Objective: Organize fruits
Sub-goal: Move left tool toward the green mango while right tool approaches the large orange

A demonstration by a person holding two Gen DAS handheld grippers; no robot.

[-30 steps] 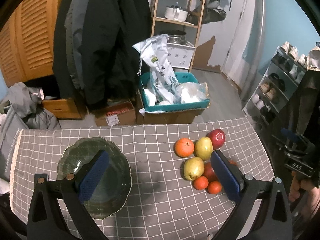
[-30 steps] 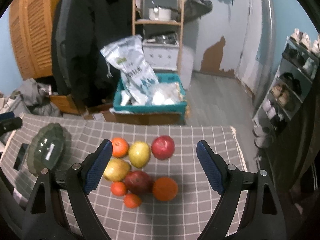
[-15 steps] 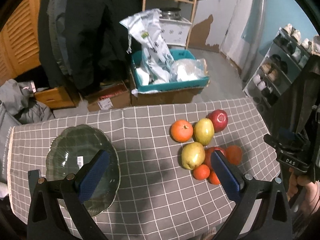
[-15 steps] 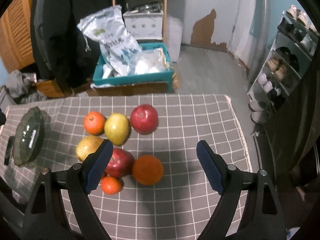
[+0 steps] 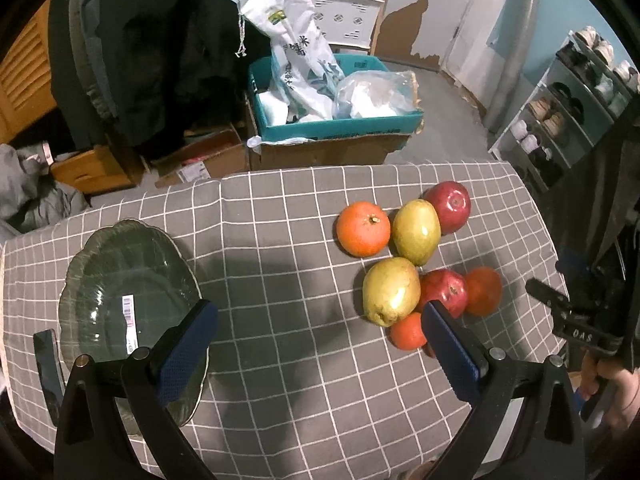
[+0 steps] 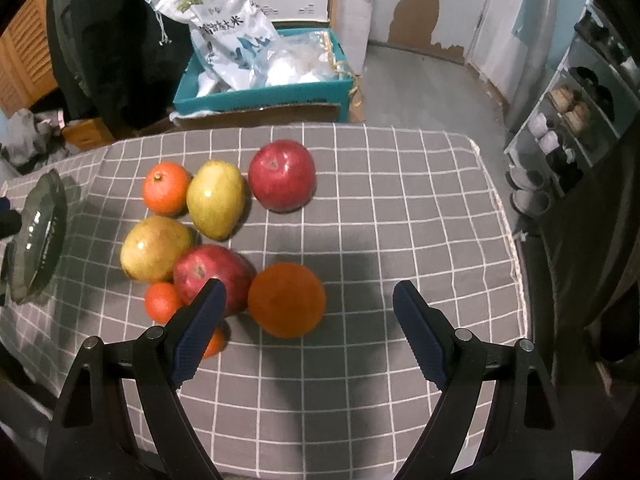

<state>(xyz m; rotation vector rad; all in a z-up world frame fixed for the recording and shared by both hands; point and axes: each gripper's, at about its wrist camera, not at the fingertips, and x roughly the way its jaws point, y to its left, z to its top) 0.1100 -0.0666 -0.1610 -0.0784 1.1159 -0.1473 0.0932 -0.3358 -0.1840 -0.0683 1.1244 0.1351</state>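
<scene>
A cluster of fruit lies on the grey checked tablecloth (image 5: 288, 280): two red apples (image 6: 282, 176), two yellow-green mangoes (image 6: 216, 200), a large orange (image 6: 286, 306), a stemmed orange (image 5: 363, 229) and small tangerines (image 5: 407, 332). A dark green glass plate (image 5: 128, 280) sits at the left, empty. My left gripper (image 5: 316, 344) is open above the cloth between plate and fruit. My right gripper (image 6: 308, 328) is open, just in front of the large orange; it also shows at the right edge of the left wrist view (image 5: 576, 328).
A dark phone (image 5: 48, 364) lies left of the plate. Beyond the table's far edge stand a teal box (image 5: 336, 128) with a rice bag (image 6: 224, 36), hanging coats and a shoe rack (image 5: 576, 96). The table's right edge is near the fruit.
Both grippers have moved forward and lower toward the table. The fruit looms larger in both views; the large orange now sits between my right fingers' line. Nothing was grasped.
</scene>
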